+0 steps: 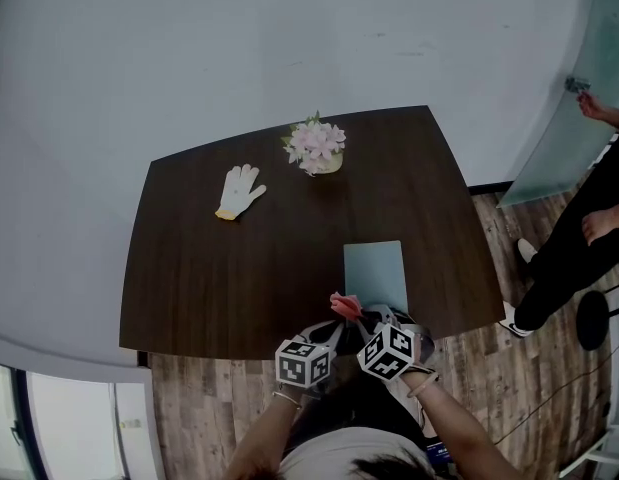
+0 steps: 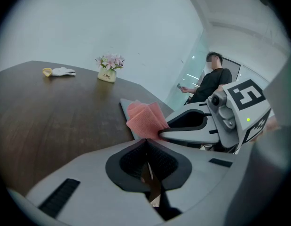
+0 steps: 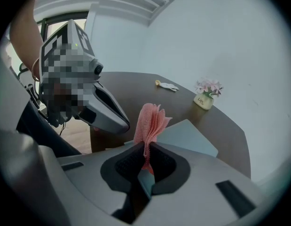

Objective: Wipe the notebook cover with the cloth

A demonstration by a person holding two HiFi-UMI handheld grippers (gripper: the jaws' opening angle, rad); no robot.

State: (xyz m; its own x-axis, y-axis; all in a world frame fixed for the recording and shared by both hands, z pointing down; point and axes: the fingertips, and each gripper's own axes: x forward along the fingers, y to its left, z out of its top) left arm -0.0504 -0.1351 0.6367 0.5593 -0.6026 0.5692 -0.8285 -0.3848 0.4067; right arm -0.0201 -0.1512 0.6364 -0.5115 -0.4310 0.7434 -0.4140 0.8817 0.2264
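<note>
Head view
- tabletop (image 1: 209, 268): dark wood
- notebook (image 1: 375, 271): pale grey-blue, flat, near the front edge, right of centre
- cloth (image 1: 344, 304): pink, bunched, at the notebook's near left corner; contact with the cover not clear
- left tool (image 1: 332, 334): at the front edge, just left of the cloth
- right tool (image 1: 362, 318): tip at the cloth, close beside the left tool
- glove (image 1: 239, 190): white, far left, well apart from the notebook
- flowers (image 1: 315, 146): pink, in a small pot at the far side
- person (image 1: 574, 248): standing on the floor to the right

Left gripper view
- left tool (image 2: 146, 147): pads pressed together, nothing between them
- right tool (image 2: 190, 126): comes in from the right, cloth (image 2: 145, 120) at its tip
- notebook (image 2: 127, 113): a strip shows behind the cloth

Right gripper view
- right tool (image 3: 146, 149): pinching the cloth (image 3: 151, 123), which stands up in folds above the pads
- notebook (image 3: 188, 135): just beyond the cloth, flat
- left tool (image 3: 107, 112): to the left, near the cloth, not touching it
</note>
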